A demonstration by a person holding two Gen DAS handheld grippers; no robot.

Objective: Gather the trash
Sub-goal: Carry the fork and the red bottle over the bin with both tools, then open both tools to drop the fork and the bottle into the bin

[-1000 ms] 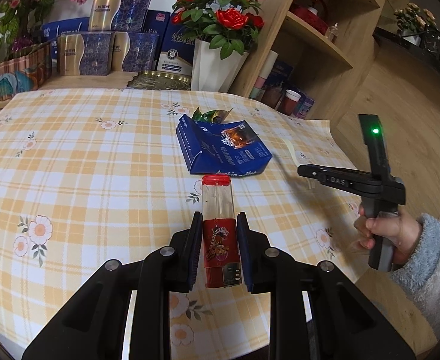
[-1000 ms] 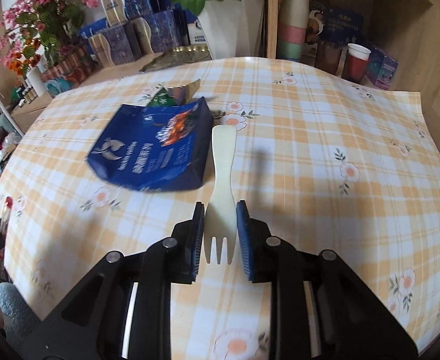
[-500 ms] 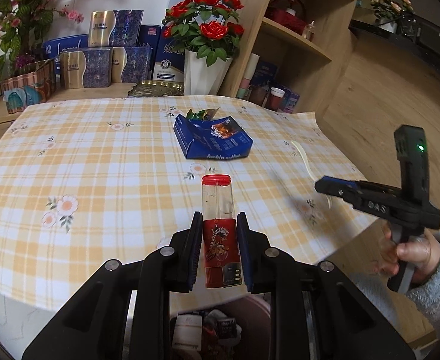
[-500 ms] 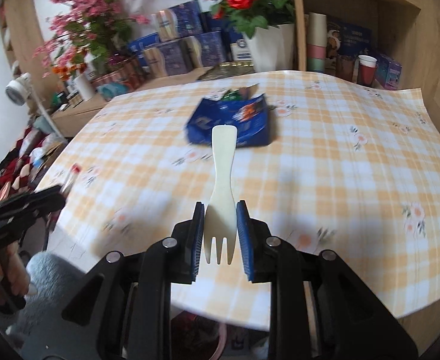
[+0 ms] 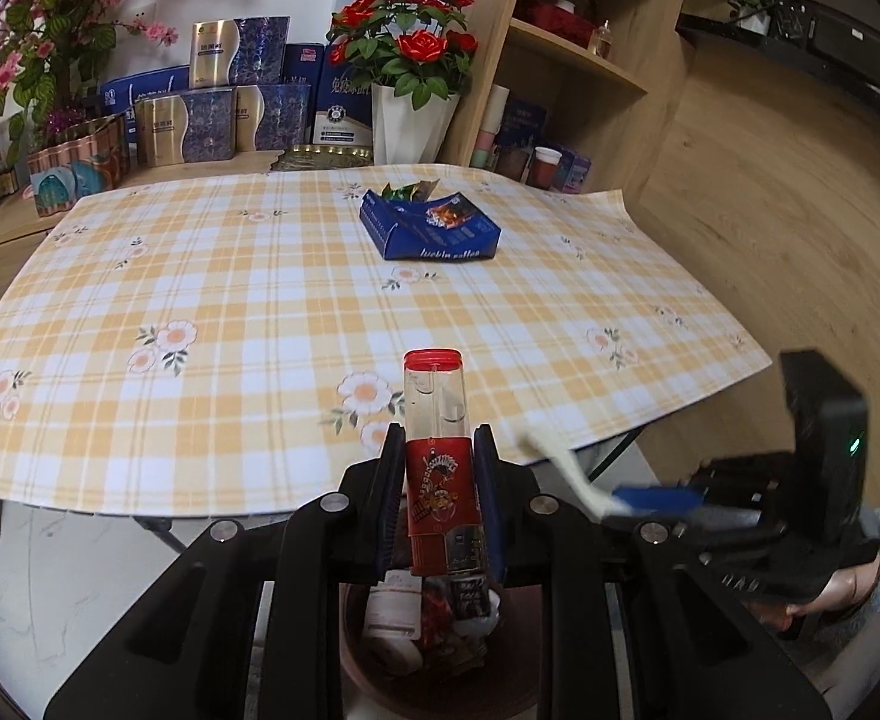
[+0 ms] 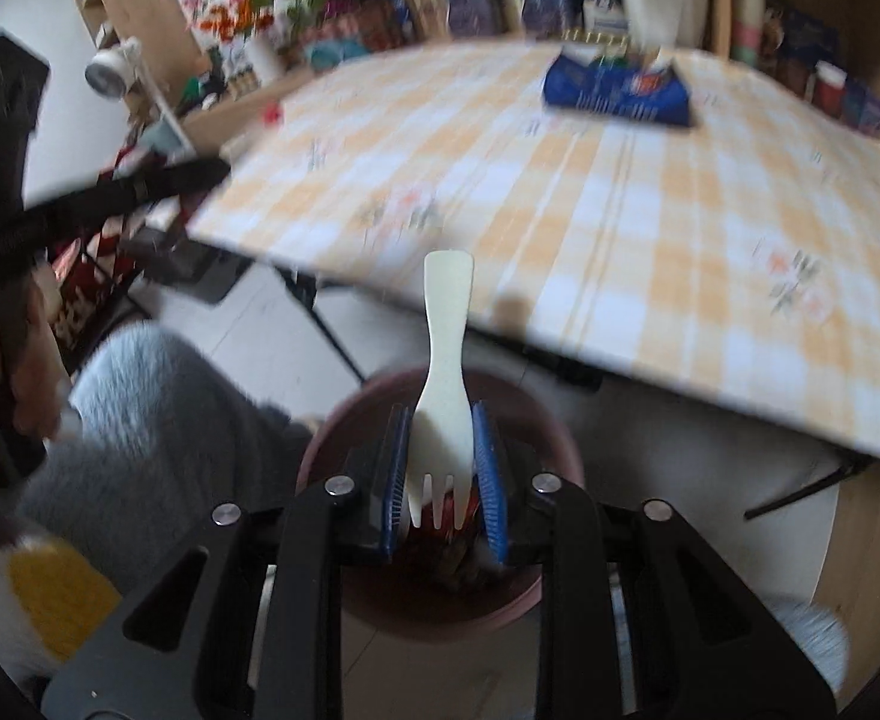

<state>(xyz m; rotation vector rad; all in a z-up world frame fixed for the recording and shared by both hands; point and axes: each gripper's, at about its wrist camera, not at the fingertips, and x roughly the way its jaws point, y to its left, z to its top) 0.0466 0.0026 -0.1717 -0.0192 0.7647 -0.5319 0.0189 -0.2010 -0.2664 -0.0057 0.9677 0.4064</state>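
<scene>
My left gripper [image 5: 438, 498] is shut on a clear plastic bottle with a red cap and red label [image 5: 437, 456], held above a dark red trash bin [image 5: 380, 684] that holds several pieces of rubbish. My right gripper [image 6: 440, 468] is shut on a cream plastic fork [image 6: 444, 384], tines toward the camera, over the same bin [image 6: 547, 600]. The right gripper also shows in the left wrist view [image 5: 655, 501] with the fork [image 5: 559, 468] beside the bottle. A blue snack bag [image 5: 431, 228] and a green wrapper [image 5: 407, 191] lie on the table.
The table with a yellow checked cloth [image 5: 230, 312] has its near edge just beyond the bin. A white vase of red roses [image 5: 410, 126], boxes and a wooden shelf [image 5: 571, 60] stand behind it. Folding table legs [image 6: 332, 330] are near the bin.
Both grippers have pulled back off the table and dropped down over the trash bin, each still holding its item. The right gripper has come close beside the left one.
</scene>
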